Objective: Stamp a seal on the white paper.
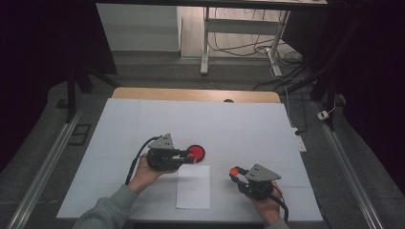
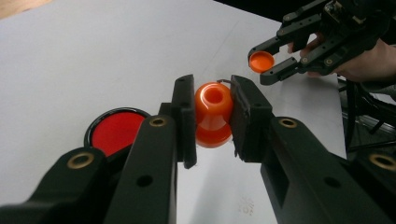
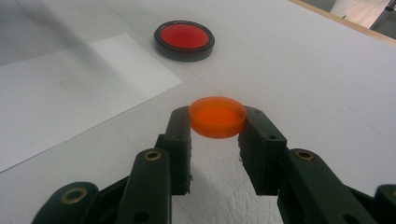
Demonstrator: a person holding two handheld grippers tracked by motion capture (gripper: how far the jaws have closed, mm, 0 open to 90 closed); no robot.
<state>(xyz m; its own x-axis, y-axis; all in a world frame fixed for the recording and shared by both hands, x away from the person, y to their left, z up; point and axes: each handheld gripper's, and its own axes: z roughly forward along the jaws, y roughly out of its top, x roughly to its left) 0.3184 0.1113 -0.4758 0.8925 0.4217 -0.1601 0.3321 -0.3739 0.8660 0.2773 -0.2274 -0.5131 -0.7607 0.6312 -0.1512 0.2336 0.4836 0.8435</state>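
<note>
My left gripper (image 1: pixel 189 156) (image 2: pixel 212 88) is shut on an orange knob-shaped piece (image 2: pixel 213 114) with a hole in its top, held just above the table. Right beside it lies a round red pad in a black case (image 1: pixel 197 152) (image 2: pixel 116 130) (image 3: pixel 184 37). My right gripper (image 1: pixel 234 171) (image 3: pixel 217 114), also in the left gripper view (image 2: pixel 264 63), is shut on a small orange round cap (image 3: pixel 217 117) (image 2: pixel 261 61) at the table's front right. A white sheet of paper (image 1: pixel 193 186) (image 3: pixel 70 93) lies flat between the two hands.
The table (image 1: pixel 143 119) has a white covering, with a wooden edge (image 1: pixel 191 94) at its far side. Beyond it stand a desk frame (image 1: pixel 205 47) and floor cables (image 1: pixel 286 62). Metal rails (image 1: pixel 47 162) run along both sides.
</note>
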